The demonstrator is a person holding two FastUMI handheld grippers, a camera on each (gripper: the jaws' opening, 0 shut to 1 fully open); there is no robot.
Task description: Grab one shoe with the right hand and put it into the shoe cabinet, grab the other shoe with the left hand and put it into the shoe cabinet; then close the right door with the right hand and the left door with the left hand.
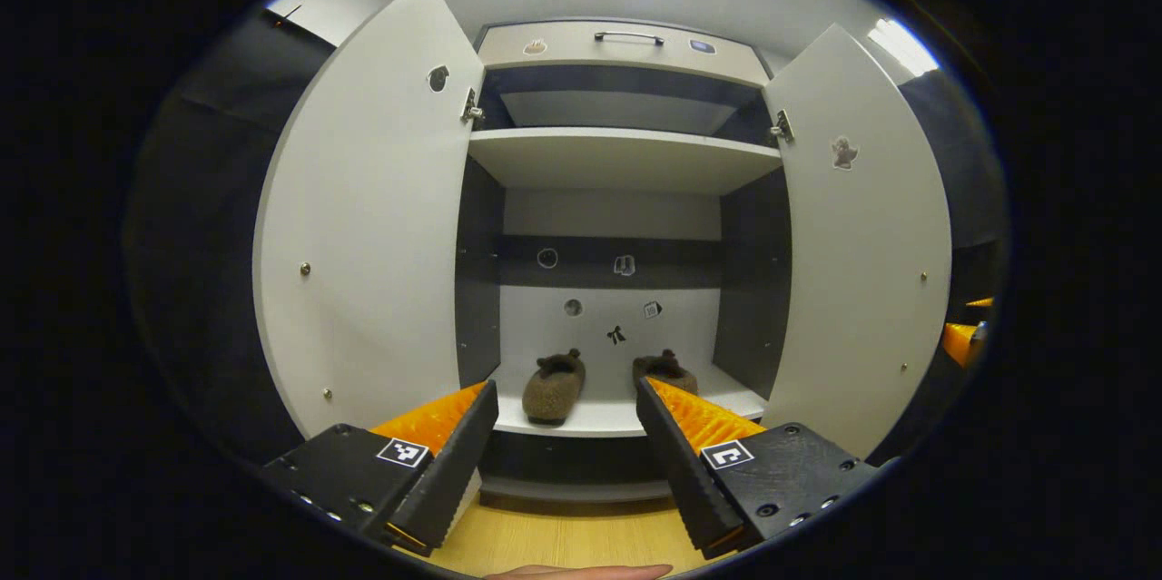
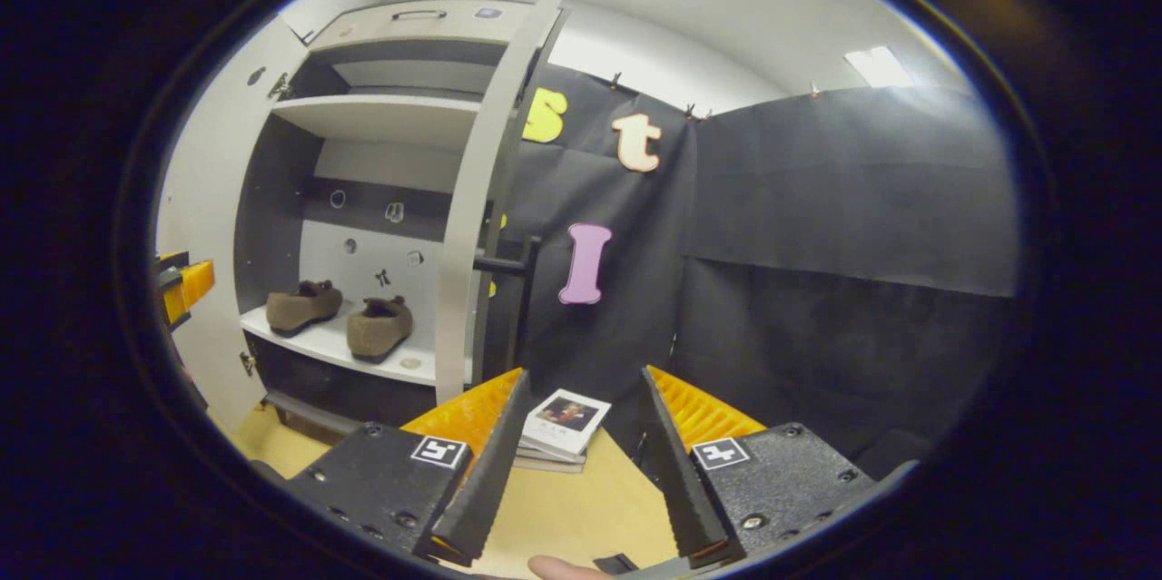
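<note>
In the left gripper view, the left tool (image 1: pixel 567 435) sits nearest, its fingers spread wide with nothing between them, held above the wooden counter (image 1: pixel 563 544). A fingertip of the person's hand (image 1: pixel 581 572) shows at the bottom edge. Beyond the fingers stands the shoe cabinet (image 1: pixel 622 158), both doors swung open: the left door (image 1: pixel 372 226) and the right door (image 1: pixel 862 244) flare outward to either side. On the lower shelf (image 1: pixel 599 419) lie the two brown shoes: the left shoe (image 1: pixel 554 385) rests toe toward the tool, and the right shoe (image 1: pixel 665 370) lies beside it, apart from it and partly hidden behind the tool's right finger. Small stickers dot the back panel behind them, and a handle (image 1: pixel 629 36) sits on the top front of the cabinet.

In the right gripper view, the right tool (image 2: pixel 581 457) is likewise spread wide and empty over the counter. Just past its fingers lies a small stack of books (image 2: pixel 561 428). Farther off to the left the cabinet stands open, both shoes on its lower shelf, with the right door seen edge-on.
</note>
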